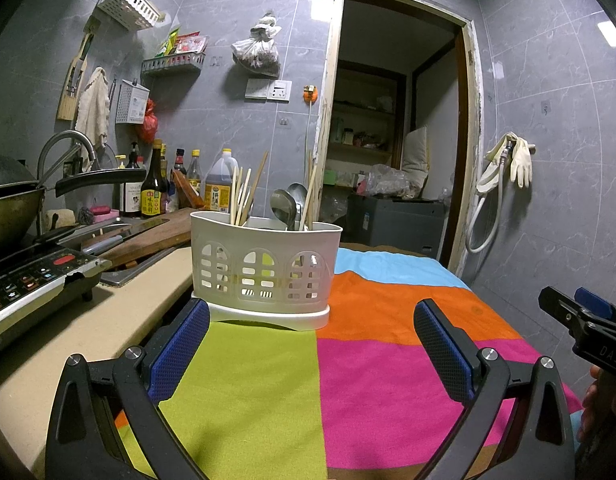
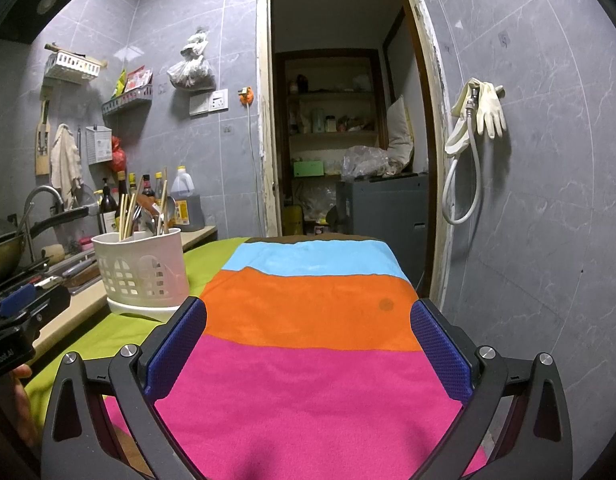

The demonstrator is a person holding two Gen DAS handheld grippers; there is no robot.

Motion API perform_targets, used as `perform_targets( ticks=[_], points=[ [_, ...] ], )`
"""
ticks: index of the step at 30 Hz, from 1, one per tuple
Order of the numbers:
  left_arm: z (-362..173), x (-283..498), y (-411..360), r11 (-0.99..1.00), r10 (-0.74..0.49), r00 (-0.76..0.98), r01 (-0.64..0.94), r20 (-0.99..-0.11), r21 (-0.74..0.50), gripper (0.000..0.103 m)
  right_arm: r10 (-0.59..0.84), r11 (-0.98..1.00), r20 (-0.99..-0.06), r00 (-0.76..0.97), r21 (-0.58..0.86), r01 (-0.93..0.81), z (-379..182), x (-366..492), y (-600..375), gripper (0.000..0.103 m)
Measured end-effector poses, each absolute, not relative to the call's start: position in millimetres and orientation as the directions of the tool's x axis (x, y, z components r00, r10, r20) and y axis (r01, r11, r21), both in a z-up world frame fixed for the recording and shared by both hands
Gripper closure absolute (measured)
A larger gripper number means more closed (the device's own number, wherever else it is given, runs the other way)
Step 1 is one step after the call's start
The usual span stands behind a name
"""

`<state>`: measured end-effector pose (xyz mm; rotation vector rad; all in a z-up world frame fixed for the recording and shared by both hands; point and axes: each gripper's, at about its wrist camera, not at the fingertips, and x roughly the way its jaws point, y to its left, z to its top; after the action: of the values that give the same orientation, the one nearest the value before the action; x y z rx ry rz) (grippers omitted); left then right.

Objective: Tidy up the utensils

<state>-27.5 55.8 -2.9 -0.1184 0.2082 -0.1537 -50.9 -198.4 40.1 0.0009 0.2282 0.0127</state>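
Inside the caddy [image 1: 264, 264], chopsticks [image 1: 244, 194] stand upright.

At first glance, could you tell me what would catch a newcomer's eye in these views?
The brightly striped cloth fills the foreground under both open grippers. At its left edge by the counter stands a white caddy with chopsticks and spoons upright inside. Behind is a dark doorway.
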Motion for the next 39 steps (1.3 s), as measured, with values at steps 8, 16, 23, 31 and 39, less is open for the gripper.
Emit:
perform_targets(
  ticks=[8,16,23,31,39],
  points=[
    [-7,-26,59,0.981,-0.164,0.966,0.139,-0.199,-0.133,0.003,0.013,1.000,-0.229,0.973,0.004,-0.012,38,-53,-196,0.000],
    [-7,-26,58,0.981,-0.164,0.966,0.139,-0.200,-0.134,0.003,0.013,1.000,-0.230,0.973,0.004,-0.012,39,-51,-198,0.000],
    [-8,-25,60,0.978,-0.179,0.964,0.154,-0.195,-0.138,0.003,0.012,1.000,-0.231,0.973,0.005,-0.012,39,-52,-197,0.000],
    [-6,-26,56,0.988,-0.143,0.971,0.128,-0.190,-0.091,0.003,0.013,1.000,-0.240,0.971,0.009,-0.011,35,-56,-193,0.000],
    [-8,-21,60,0.989,-0.130,0.972,0.114,-0.198,-0.093,0.003,0.013,1.000,-0.245,0.969,0.013,-0.011,32,-61,-187,0.000]
  ],
)
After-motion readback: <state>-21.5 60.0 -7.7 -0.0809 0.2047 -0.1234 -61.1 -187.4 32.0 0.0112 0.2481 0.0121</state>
